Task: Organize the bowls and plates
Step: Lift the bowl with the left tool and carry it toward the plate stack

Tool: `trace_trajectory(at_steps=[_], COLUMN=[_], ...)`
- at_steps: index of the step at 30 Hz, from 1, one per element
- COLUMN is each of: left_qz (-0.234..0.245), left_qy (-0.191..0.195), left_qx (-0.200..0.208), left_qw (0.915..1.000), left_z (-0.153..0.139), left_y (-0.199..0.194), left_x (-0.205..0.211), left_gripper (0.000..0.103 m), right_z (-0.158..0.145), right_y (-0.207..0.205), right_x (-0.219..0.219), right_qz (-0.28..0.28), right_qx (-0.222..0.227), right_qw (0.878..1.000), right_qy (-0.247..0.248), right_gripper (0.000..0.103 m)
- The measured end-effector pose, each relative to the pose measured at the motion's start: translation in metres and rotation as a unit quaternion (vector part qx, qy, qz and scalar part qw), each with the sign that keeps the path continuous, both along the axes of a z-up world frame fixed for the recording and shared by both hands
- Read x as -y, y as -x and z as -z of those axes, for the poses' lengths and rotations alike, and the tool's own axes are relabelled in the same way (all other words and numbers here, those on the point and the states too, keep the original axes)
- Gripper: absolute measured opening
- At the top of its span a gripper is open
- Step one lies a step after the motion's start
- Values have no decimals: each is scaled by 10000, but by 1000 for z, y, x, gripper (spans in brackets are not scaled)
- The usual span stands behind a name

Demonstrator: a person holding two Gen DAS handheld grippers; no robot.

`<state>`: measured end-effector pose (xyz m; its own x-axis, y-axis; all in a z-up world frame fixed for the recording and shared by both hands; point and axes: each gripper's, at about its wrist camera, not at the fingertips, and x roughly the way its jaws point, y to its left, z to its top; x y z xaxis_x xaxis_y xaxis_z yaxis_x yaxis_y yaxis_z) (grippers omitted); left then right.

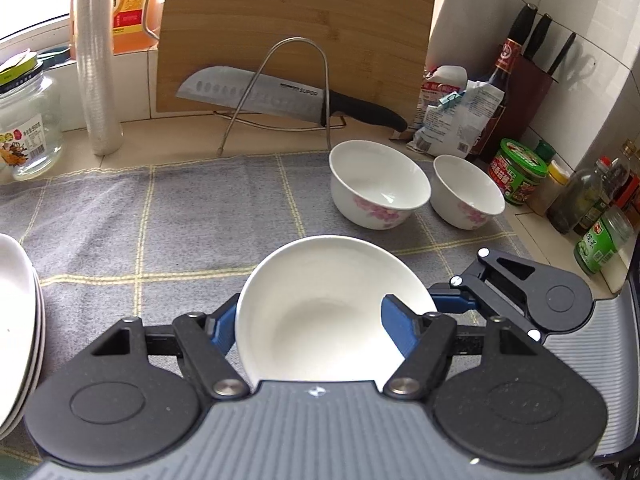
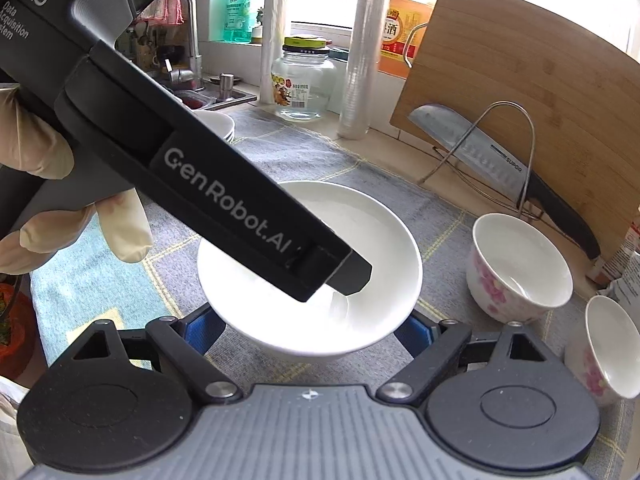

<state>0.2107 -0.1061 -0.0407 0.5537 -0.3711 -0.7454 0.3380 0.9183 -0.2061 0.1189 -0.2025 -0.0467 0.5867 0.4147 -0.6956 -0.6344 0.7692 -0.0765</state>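
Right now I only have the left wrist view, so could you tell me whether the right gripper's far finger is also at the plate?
Observer: Yes. In the right wrist view the plate sits between both pads of the right gripper, one at each side of its rim.
Operator: Thank you. What lies beyond the stack on my left?
Observer: A sink with a tap, just past it.
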Motion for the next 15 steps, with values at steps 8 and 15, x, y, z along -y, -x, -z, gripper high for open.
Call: trace_trajectory(at_steps=[8,15], left_qz=[-38,-42], left_qy=[-10,-11], left_qx=[-34,-126], left_qw=[10000,9999], left_z=[7,16], left_y=[-4,-9], left_x=[-20,-29], left_gripper=[72,72], right_z=[8,16], right_y=[-8,-17], right_x=[-20,-32], right_qz=[-55,-46], right_qx=[-106,-223], right_qw=[9999,9997], right_qy=[-7,29], right_gripper=[92,92])
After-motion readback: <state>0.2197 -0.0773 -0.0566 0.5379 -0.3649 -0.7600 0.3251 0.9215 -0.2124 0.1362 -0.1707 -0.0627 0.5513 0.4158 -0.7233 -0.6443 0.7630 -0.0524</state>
